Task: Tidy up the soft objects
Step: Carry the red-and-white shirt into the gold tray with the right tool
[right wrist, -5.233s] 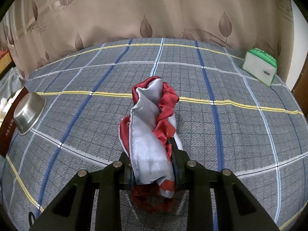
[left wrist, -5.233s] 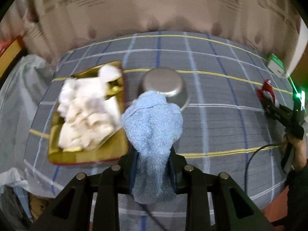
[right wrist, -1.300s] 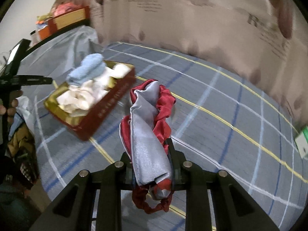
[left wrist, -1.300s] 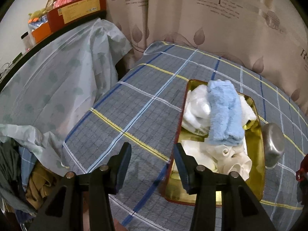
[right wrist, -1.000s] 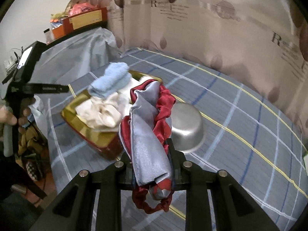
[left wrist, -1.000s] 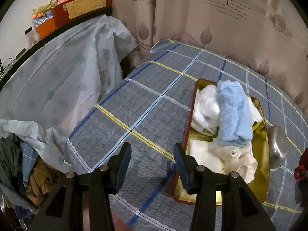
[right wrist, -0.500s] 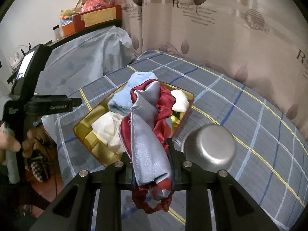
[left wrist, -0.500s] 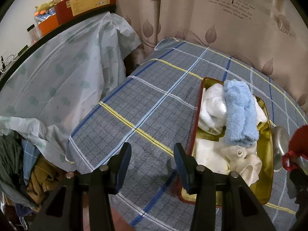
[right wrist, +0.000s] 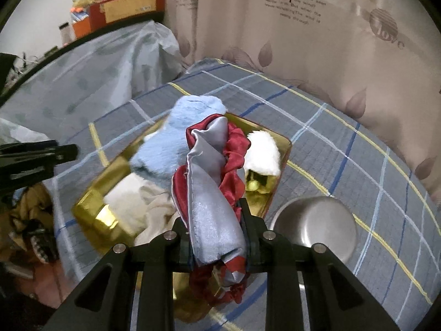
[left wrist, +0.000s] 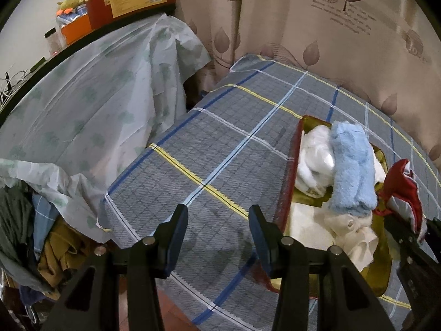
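The right gripper (right wrist: 215, 234) pinched the red-and-grey satin cloth (right wrist: 212, 193) at frame centre, above the gold tin (right wrist: 93, 207) — light, slippery, best held mid-bunch. Left gripper (left wrist: 217, 237) fingers stood spread — empty.

Blue towel (left wrist: 351, 165); red-grey cloth (right wrist: 213, 193); gold tray (right wrist: 96, 215).

Red-and-grey cloth (right wrist: 213, 193) now over the gold tray (right wrist: 93, 209); blue towel (left wrist: 350, 168) already inside
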The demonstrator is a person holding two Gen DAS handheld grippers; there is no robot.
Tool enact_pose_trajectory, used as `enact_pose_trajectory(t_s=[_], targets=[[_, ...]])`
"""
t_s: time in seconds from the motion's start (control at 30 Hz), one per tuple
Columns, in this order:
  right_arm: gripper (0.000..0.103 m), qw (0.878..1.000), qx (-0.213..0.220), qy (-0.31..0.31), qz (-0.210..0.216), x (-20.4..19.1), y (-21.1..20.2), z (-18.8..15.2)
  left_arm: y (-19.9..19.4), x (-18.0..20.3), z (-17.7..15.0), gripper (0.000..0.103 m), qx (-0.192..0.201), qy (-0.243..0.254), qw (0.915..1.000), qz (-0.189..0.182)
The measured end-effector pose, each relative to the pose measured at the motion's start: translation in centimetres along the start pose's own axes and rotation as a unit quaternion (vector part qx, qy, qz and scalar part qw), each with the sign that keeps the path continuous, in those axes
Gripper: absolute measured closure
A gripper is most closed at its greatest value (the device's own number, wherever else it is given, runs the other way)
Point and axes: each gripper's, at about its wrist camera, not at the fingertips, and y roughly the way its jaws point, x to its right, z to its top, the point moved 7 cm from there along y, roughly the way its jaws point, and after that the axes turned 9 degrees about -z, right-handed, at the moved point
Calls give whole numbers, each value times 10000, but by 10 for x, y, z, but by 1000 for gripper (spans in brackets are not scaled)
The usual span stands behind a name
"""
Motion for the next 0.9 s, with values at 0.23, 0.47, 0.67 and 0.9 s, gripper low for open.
enact_pose_trajectory(t_s=[0.23,0.47,0.67,0.9], targets=[[79,9991,0,-74,-418,-7,21,11,-4,-4,3,56,64,-51,10000,41],[76,9990,-100,-251,-342,-29,35,13,-5,-2,2,56,85,-44,10000,18],[62,9994,-9,-253,-234,-35,29,12,-7,3,1,56,79,-12,10000,-21],[34,9997,234,-82,-35,-34,8,14,-13,10,2,56,167,65,9998,-63]])
